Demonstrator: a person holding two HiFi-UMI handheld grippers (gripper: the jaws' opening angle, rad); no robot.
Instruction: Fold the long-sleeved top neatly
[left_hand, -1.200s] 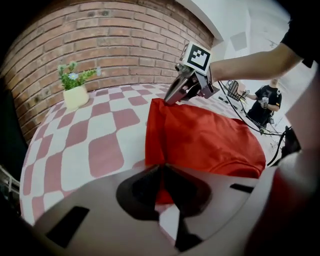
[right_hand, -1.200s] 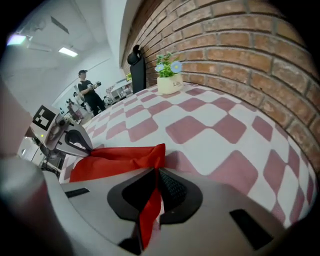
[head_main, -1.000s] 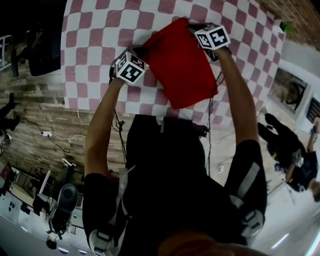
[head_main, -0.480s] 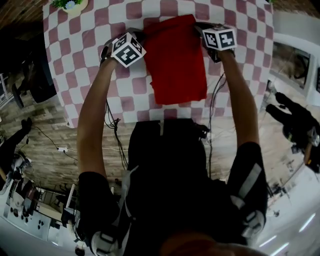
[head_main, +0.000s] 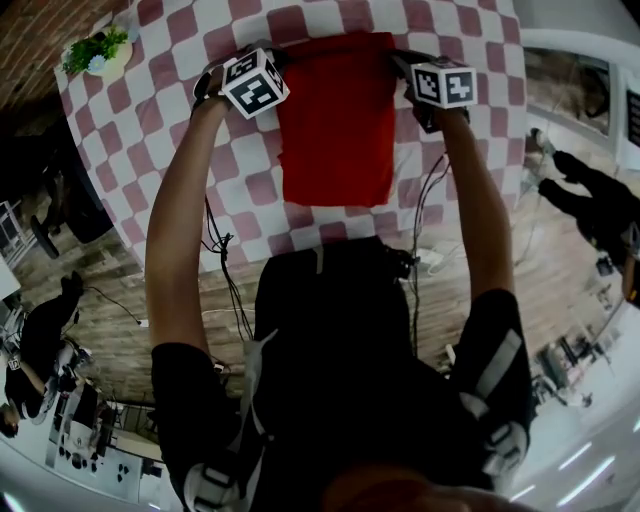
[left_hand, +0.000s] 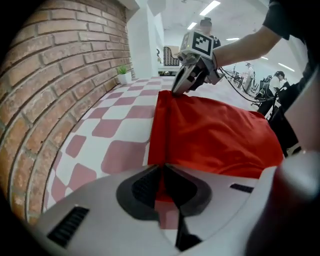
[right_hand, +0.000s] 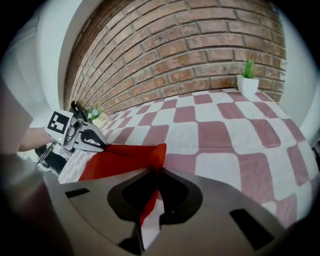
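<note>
On the pink-and-white checked table (head_main: 170, 110) beside a brick wall (right_hand: 190, 45), a person works a red long-sleeved top (head_main: 335, 120) with a hand-held gripper in each hand. A small potted plant (head_main: 95, 52) sits well clear at the table's far left corner.

At left, the left gripper (left_hand: 162, 182) has its jaws pressed together on the top's far left corner, with red cloth caught in the slit between them. The top lies flat between the two tools, already reduced to a tidy oblong with no sleeve showing. Its long axis runs from the far side of the table back toward the person, and its near short edge lies close to the table's front edge. At right, the right gripper (right_hand: 155, 184) pinches the far right corner in the same way, a strip of fabric trailing down through its closed jaws.

Holding both far corners at once appears meant to keep that edge straight and taut. That would let the cloth be squared on the table or carried over as one piece for a further fold.
</note>
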